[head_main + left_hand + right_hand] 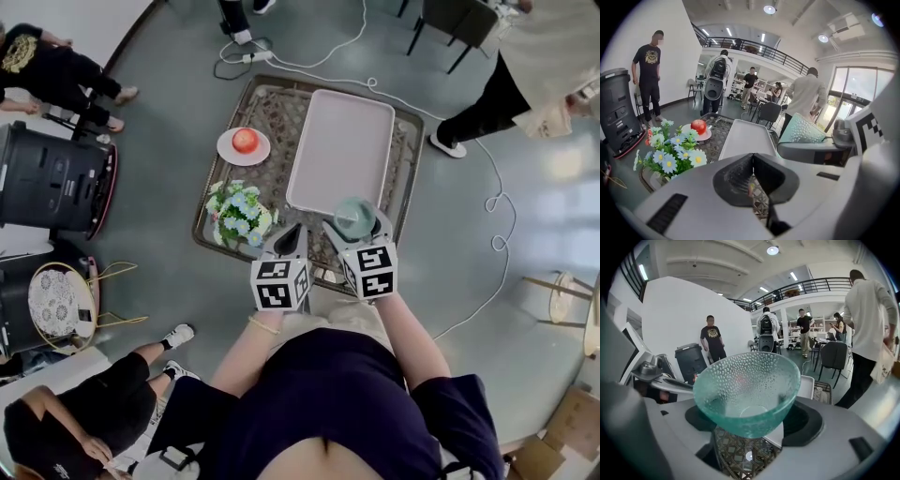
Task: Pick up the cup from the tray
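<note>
A pale green dimpled glass cup (747, 390) sits between the jaws of my right gripper (749, 420), which is shut on it and holds it above the wicker table. From the head view the cup (355, 217) hangs over the near right corner of the pale pink tray (339, 150), and that tray is bare. My left gripper (292, 239) is beside it on the left, shut with nothing between its pads (740, 176). In the left gripper view the cup (802, 130) shows at the right, and the tray (744, 140) lies ahead.
A low wicker table (265, 111) carries the tray, a white plate with a red apple (245, 140) and a bunch of blue and white flowers (238, 214). A black bin (49, 178), cables on the floor and several people stand around.
</note>
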